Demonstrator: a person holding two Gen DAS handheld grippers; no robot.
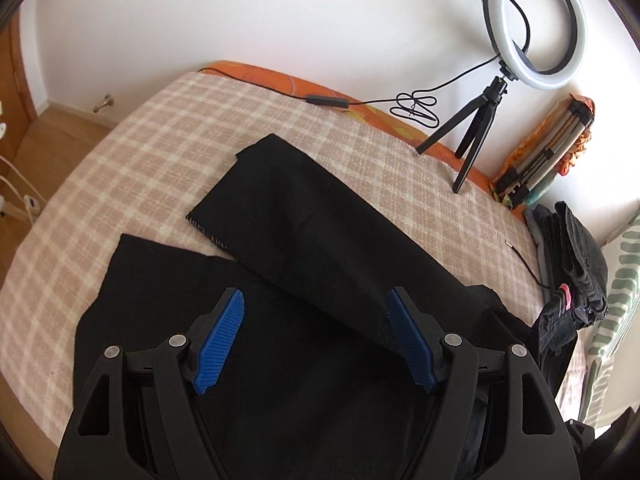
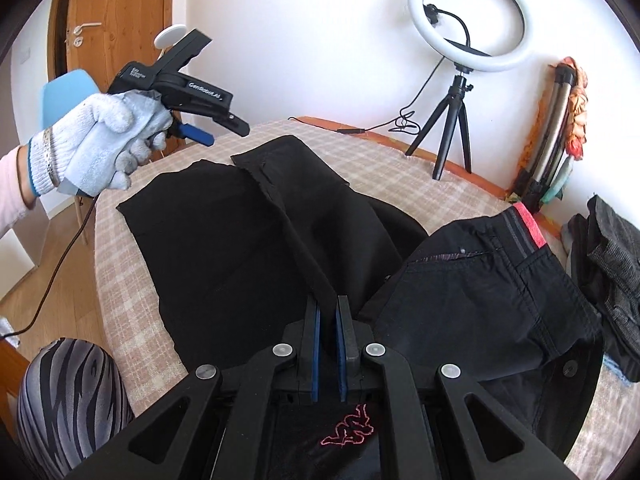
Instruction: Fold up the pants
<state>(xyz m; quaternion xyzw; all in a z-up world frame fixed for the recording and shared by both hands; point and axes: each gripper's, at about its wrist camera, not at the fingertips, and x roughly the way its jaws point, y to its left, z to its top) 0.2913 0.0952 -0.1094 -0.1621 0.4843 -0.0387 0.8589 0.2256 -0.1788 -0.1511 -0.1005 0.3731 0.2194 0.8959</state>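
Note:
Black pants (image 1: 288,240) lie spread on a checked beige bedcover (image 1: 140,152), the two legs reaching toward the far left; one leg overlaps the other. My left gripper (image 1: 316,304) hovers above the pants, its blue pads wide apart and empty. In the right wrist view the pants (image 2: 224,240) show their waistband with a red stripe (image 2: 528,226) at right. My right gripper (image 2: 328,308) is shut on a raised fold of the pants near the crotch. The left gripper (image 2: 208,128) is held up in a gloved hand above the leg ends.
A ring light on a black tripod (image 1: 476,132) stands at the bed's far edge with its cable (image 1: 416,106). A pile of dark clothes (image 1: 576,256) lies at the right. A folded tripod (image 1: 544,152) leans on the wall. A wooden door (image 2: 116,20) is at left.

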